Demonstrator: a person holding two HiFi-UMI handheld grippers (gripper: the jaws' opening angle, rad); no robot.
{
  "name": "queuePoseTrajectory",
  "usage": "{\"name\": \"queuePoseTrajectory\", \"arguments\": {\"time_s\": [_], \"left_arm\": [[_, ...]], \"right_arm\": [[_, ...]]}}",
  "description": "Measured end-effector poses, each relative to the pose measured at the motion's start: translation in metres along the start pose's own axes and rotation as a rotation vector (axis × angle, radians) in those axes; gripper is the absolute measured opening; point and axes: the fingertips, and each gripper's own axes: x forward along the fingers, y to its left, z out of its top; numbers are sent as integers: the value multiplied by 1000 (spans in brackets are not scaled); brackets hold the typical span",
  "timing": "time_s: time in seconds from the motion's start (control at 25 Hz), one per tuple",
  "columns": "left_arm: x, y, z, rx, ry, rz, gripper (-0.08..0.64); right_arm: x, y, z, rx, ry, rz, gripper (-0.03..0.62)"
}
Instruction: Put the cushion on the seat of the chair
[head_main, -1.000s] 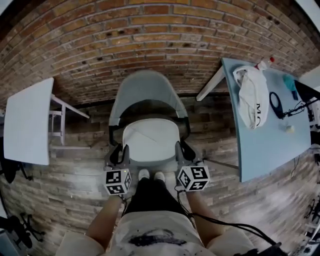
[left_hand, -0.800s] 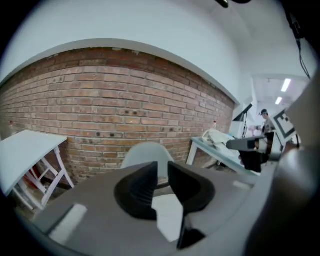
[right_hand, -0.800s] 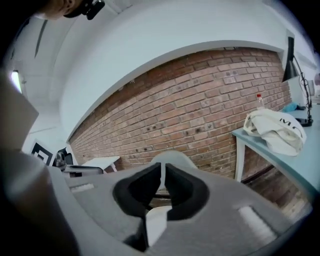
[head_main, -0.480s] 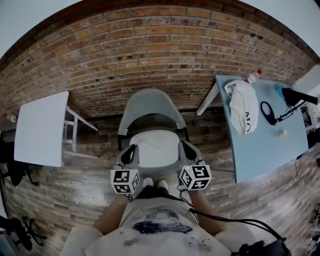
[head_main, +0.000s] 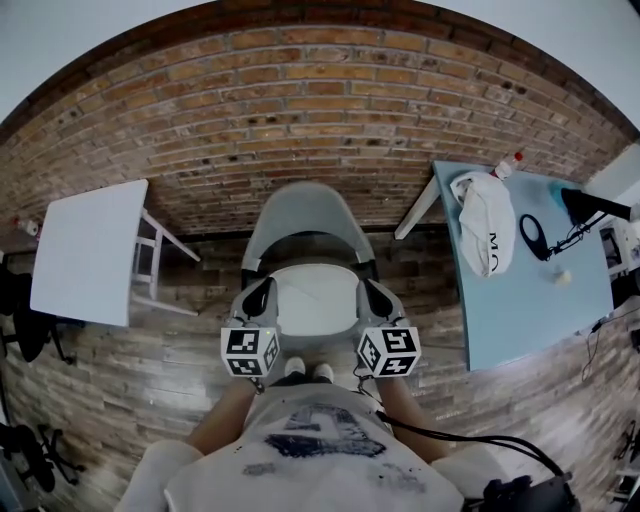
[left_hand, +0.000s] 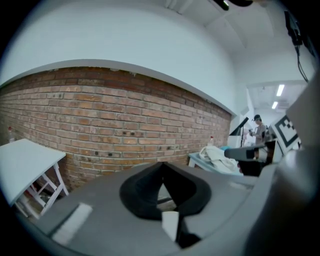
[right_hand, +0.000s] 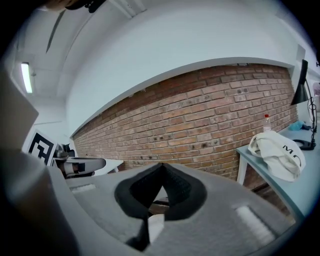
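Cushion (head_main: 315, 300) lies on the chair (head_main: 303, 215) seat.

Legible print: we read dark letters, an "M" then a rounded one, on the white cloth (right_hand: 277, 150) upon the blue table (right_hand: 305, 190). Square coded markers cover the cubes of the left gripper (head_main: 262, 290) and right gripper (head_main: 371, 290).

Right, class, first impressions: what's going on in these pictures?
A person stands facing a grey chair with a gripper in each hand. The white cushion lies on the seat. The left gripper and the right gripper flank the cushion, one at each side, both with jaws together and holding nothing.
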Motion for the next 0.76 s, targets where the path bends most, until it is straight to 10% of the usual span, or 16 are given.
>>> {"name": "queuePoseTrajectory", "arguments": {"time_s": [0.76], "left_arm": [[1,4,6,-3,3,-27,-9]], "right_arm": [[1,13,-1,-4,3,6,-3]]}}
